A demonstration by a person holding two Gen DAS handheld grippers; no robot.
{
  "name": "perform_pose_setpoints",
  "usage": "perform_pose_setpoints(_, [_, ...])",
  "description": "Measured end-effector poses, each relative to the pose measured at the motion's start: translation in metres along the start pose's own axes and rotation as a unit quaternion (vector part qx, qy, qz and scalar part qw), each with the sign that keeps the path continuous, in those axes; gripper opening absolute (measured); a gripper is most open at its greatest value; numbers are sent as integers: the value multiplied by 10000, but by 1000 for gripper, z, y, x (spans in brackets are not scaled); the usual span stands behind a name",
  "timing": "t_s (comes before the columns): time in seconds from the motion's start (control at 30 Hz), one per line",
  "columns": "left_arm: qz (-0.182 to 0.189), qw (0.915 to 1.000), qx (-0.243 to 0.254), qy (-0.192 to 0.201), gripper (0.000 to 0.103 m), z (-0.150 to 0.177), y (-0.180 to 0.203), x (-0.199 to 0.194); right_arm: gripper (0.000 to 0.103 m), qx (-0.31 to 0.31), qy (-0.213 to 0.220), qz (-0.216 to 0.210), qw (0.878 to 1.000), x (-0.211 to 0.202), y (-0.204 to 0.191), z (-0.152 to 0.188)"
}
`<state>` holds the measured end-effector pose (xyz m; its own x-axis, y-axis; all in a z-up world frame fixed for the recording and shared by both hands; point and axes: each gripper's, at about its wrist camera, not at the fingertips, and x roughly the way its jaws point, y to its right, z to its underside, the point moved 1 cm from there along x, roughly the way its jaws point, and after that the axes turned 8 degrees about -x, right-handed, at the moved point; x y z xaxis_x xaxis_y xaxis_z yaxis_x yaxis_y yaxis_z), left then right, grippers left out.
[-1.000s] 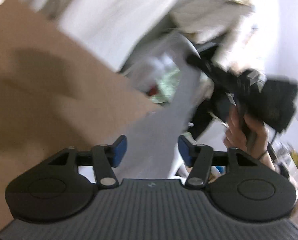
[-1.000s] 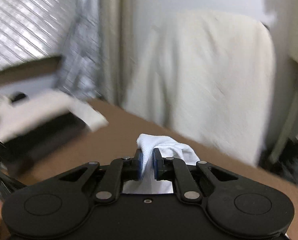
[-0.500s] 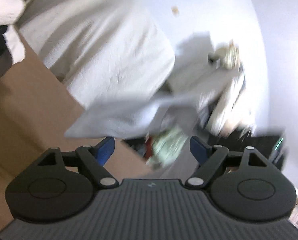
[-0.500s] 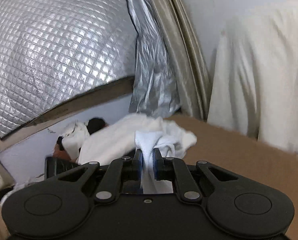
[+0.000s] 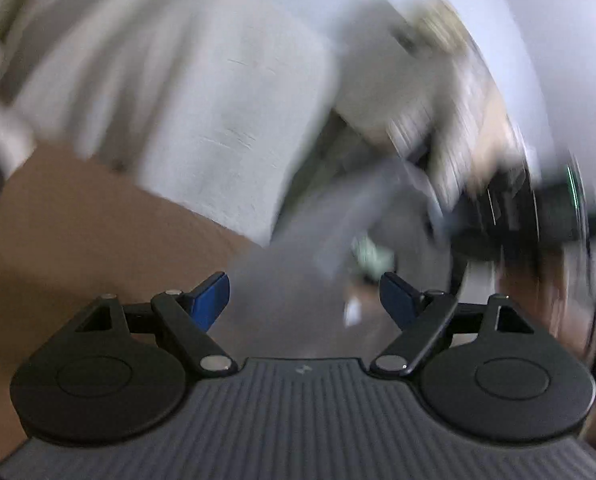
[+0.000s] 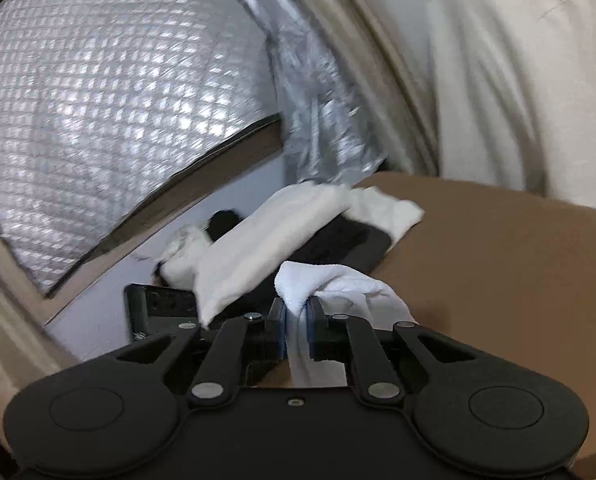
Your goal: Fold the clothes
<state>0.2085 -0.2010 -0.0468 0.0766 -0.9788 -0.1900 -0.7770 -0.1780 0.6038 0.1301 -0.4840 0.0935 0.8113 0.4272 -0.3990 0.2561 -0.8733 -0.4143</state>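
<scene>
My right gripper (image 6: 296, 322) is shut on a white cloth (image 6: 338, 282) that bunches up ahead of the blue pads and hangs below them, over the brown table (image 6: 498, 264). Beyond it a pile of white and black clothes (image 6: 298, 232) lies at the table's far left corner. In the blurred left wrist view my left gripper (image 5: 305, 300) is open with nothing between its fingers. A grey garment (image 5: 338, 224) stretches ahead of it towards the other hand-held gripper (image 5: 538, 216) at the right.
A chair draped in cream fabric (image 6: 518, 80) stands behind the table; it also shows as a cream cover (image 5: 197, 92). Quilted silver foil (image 6: 117, 80) covers the window at the left. A black device (image 6: 157, 308) sits below the clothes pile.
The right gripper has swung left with the white cloth, bringing the clothes pile and foil window closer. The left gripper stays open and its view keeps sweeping, heavily blurred.
</scene>
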Motion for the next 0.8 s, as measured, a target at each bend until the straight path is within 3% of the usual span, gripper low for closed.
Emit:
perform_pose_setpoints(0.07, [-214, 9974, 651, -244, 79, 7, 15, 10, 13, 34, -129, -282, 9995, 1, -1, -1])
perform_pose_setpoints(0.1, [-352, 9948, 888, -342, 63, 13, 22, 15, 13, 49, -197, -426, 9989, 2, -1, -2])
perform_pose_setpoints(0.13, [-464, 9926, 1027, -455, 30, 15, 25, 21, 13, -55, -281, -492, 9984, 3, -4, -2])
perform_pose_setpoints(0.17, [-638, 9916, 977, -566, 10, 14, 23, 26, 13, -212, -343, -378, 9985, 3, -6, -1])
perform_pose_setpoints(0.2, [-812, 9901, 925, -677, 4, 14, 21, 30, 14, -369, -392, -201, 9983, 3, -8, -1])
perform_pose_setpoints(0.23, [-985, 9882, 873, -787, 4, 14, 19, 35, 18, -378, -376, 92, 9985, 2, -4, 1])
perform_pose_setpoints(0.4, [-1890, 9815, 186, -220, 4, -6, -14, 23, 39, 1, -116, 1684, 9856, -16, 27, 21])
perform_pose_setpoints(0.53, [-2387, 9708, -157, 148, 4, -22, -32, 12, 52, 174, -218, 2046, 9785, -32, 32, 69])
perform_pose_setpoints(0.63, [-2754, 9605, -46, 393, 4, -25, -27, -12, 54, 242, -594, 2202, 9733, -36, 30, 109])
perform_pose_setpoints(0.7, [-3106, 9491, 186, 493, 4, -35, -22, -12, 54, 345, -946, 2230, 9696, -37, 32, 130])
perform_pose_setpoints(0.77, [-3532, 9316, 459, 717, 4, -55, -10, -22, 54, 196, -1239, 2245, 9664, -39, 32, 138])
perform_pose_setpoints(0.8, [-3645, 9253, 388, 975, 4, -68, -4, -34, 54, 46, -1346, 2284, 9642, -40, 31, 138])
